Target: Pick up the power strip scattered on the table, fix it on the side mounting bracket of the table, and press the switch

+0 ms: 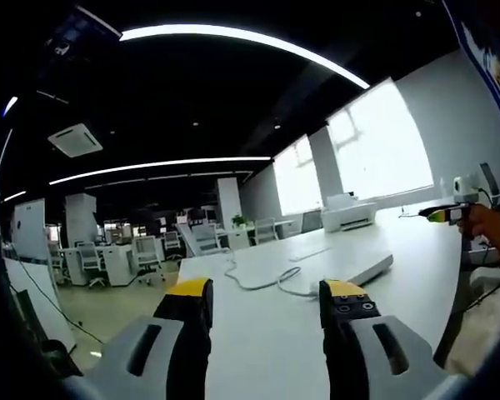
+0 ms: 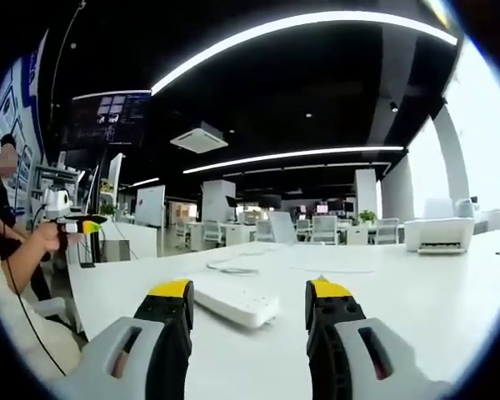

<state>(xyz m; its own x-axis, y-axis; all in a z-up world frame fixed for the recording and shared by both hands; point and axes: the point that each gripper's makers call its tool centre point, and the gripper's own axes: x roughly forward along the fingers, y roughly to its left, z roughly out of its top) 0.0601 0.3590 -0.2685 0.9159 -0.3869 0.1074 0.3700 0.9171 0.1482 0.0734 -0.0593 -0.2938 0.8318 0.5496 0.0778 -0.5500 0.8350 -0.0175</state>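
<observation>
A long white power strip point(image 1: 356, 270) lies flat on the white table point(image 1: 417, 250), a little ahead and to the right of my left gripper point(image 1: 267, 298), whose yellow-tipped jaws stand open and hold nothing. The strip's white cable point(image 1: 254, 282) curls toward the table's left edge. In the right gripper view the power strip point(image 2: 233, 305) lies just ahead of my right gripper point(image 2: 250, 292), between the lines of its open jaws and apart from both. The right gripper point(image 1: 442, 214) also shows at the far right of the left gripper view, held in a hand.
A white printer point(image 1: 347, 213) stands at the table's far end, also visible as the printer point(image 2: 438, 234). A seated person point(image 2: 12, 242) holds the left gripper point(image 2: 79, 223) at the table's left side. The table's left edge point(image 1: 187, 283) drops to the office floor with desks and chairs point(image 1: 142, 254).
</observation>
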